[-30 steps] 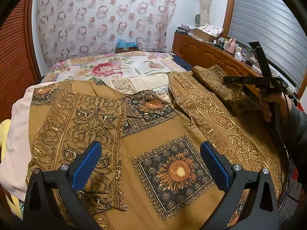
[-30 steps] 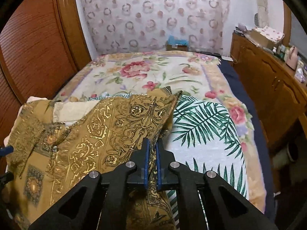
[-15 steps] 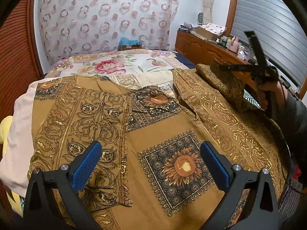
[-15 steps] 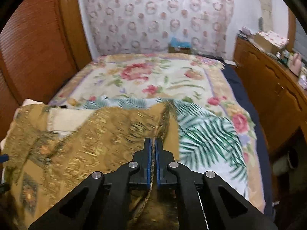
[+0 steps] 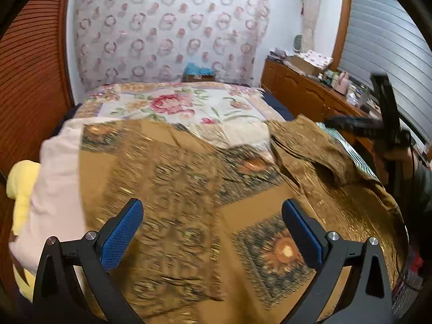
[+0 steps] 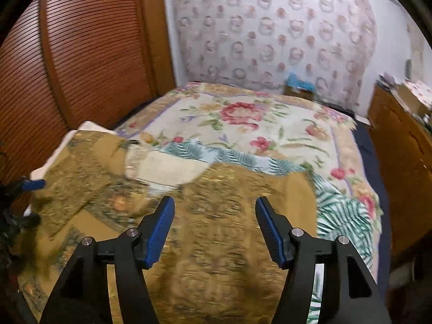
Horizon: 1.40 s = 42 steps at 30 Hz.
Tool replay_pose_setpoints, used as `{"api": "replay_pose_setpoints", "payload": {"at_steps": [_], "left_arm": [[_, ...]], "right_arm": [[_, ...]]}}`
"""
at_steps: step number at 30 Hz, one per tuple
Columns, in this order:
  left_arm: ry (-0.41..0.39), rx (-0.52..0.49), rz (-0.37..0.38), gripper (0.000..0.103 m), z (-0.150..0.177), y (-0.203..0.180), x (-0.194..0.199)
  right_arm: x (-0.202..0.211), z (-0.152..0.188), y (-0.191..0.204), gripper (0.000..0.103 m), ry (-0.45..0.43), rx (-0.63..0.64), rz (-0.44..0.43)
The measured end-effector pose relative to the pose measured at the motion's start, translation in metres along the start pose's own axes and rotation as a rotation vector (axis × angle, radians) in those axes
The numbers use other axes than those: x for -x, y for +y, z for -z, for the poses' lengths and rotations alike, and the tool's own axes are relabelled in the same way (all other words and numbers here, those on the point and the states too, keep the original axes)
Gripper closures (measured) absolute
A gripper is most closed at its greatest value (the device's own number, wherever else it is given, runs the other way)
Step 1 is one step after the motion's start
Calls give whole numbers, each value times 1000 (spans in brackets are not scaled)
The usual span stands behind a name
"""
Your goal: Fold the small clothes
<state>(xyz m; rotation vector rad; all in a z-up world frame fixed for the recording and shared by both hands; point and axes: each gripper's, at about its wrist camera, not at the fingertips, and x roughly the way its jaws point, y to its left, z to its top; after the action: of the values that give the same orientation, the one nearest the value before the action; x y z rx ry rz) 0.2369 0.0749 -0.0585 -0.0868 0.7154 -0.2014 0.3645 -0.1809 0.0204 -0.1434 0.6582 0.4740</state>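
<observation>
Now the right gripper (image 6: 214,228) jaws have just opened above the brown garment (image 6: 221,216), gripping nothing; left gripper (image 5: 212,229) jaws gape empty.

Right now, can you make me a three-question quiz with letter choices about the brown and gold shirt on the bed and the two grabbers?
1. Where does the brown and gold patterned shirt lie?
A. on the wooden dresser
B. spread on the bed
C. hanging on the wall

2. What colour are the pads on the left gripper?
A. blue
B. red
C. white

3. How does the right gripper stand?
A. clamped on the shirt
C. open, with nothing pinched
B. holding a box

Answers:
1. B, because the shirt spreads over the flowered bedspread, nearer than the flowers.
2. A, because both pads in the left wrist view are bright blue.
3. C, because its jaws have just been opening and now stand apart above the shirt, with no cloth between the pads.
</observation>
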Motion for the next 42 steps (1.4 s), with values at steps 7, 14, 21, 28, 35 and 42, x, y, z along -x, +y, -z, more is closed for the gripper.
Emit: {"api": "replay_pose_setpoints", "payload": {"at_steps": [7, 14, 21, 28, 35, 42], "left_arm": [[-17, 22, -58, 5, -20, 37, 3], [5, 59, -125, 19, -34, 77, -10], [52, 79, -139, 37, -45, 106, -25], [120, 109, -135, 50, -51, 126, -46], [180, 146, -116, 50, -50, 138, -69], [177, 142, -86, 66, -52, 136, -71]], "right_arm": [[-23, 15, -25, 39, 59, -37, 116], [-55, 12, -40, 39, 101, -79, 150], [-66, 6, -43, 39, 117, -88, 136], [-55, 12, -46, 38, 113, -85, 142], [-52, 15, -45, 37, 114, -82, 149], [-51, 15, -47, 35, 115, -86, 150]]}}
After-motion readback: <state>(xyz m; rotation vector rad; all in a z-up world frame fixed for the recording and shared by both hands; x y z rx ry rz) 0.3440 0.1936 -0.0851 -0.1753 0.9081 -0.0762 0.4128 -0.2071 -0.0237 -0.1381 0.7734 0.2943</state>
